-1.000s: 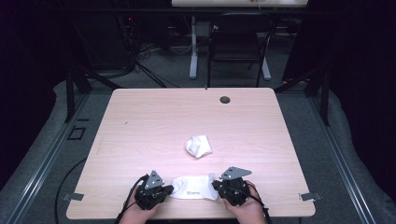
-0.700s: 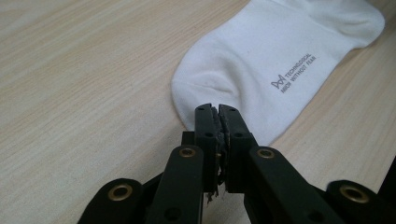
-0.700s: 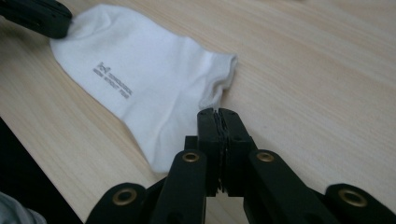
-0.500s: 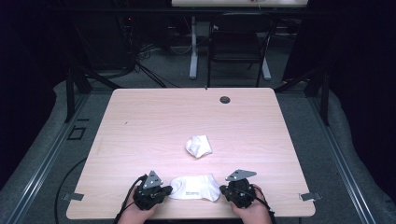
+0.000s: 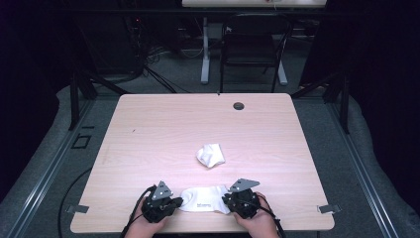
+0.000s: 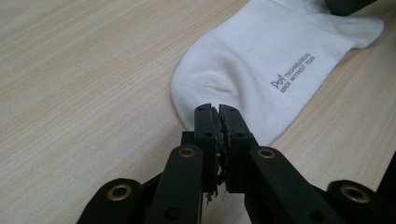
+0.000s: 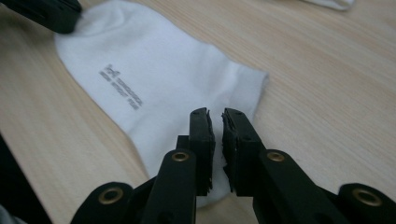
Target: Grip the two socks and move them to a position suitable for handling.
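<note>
Dark surroundings framed the scene: a chair point(image 5: 255, 47) and table legs stood beyond a pale wood-grain table point(image 5: 163, 134), with a round grommet point(image 5: 238, 105) near its far edge. On the table's near edge, between the person's two hands, a flat white sock point(image 5: 204, 199) lay stretched sideways, grey lettering printed on its middle. A second sock, crumpled point(image 5: 210, 155) into a loose ball, sat apart from it toward the table's centre. The left gripper point(image 6: 218, 114) met the flat sock's rounded end; its jaws stood pressed nearly together with cloth apparently pinched at the tips, though how much cloth lay between them could not be told. The right gripper point(image 7: 215, 119) sat over the opposite end with only a narrow slit between its jaws, and the sock's corner ran beneath them; whether it truly held cloth could not be told either. Judging from that, the main risk was a thin bite: if either gripper had caught only the top layer or a bare edge, any lift or pull apart could have slipped the sock free or opened it unevenly. Uneven pulling might also have dragged the sock over the near edge, which lay just beside it.
</note>
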Available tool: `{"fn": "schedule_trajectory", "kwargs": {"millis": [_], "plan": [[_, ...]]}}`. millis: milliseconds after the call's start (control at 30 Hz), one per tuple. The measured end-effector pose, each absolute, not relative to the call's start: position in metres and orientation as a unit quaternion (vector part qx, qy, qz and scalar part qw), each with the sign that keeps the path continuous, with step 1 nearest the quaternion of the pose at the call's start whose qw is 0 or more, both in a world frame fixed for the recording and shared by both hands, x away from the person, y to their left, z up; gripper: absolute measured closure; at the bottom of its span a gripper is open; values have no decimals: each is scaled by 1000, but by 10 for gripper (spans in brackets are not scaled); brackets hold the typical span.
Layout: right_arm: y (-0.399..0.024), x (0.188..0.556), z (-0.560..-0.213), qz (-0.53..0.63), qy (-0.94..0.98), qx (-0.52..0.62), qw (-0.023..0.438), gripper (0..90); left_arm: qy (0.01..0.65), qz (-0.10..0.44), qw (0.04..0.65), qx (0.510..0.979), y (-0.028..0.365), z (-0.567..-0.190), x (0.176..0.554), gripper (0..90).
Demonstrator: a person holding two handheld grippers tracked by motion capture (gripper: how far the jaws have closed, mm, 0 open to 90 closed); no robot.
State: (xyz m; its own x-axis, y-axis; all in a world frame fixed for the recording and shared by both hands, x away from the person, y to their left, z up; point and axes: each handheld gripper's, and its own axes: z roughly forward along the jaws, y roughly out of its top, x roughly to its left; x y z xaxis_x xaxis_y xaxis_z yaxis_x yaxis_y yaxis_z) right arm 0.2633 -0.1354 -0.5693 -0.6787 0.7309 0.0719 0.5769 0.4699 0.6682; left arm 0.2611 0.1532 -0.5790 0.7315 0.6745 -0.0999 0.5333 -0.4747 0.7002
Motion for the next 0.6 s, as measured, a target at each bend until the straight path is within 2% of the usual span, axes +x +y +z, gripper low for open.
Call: {"fn": "schedule_trajectory", "kwargs": {"millis": [600], "plan": [[-144, 256, -573, 329, 848, 398, 120, 850, 352, 91, 366, 857, 154, -578, 259, 867]]}}
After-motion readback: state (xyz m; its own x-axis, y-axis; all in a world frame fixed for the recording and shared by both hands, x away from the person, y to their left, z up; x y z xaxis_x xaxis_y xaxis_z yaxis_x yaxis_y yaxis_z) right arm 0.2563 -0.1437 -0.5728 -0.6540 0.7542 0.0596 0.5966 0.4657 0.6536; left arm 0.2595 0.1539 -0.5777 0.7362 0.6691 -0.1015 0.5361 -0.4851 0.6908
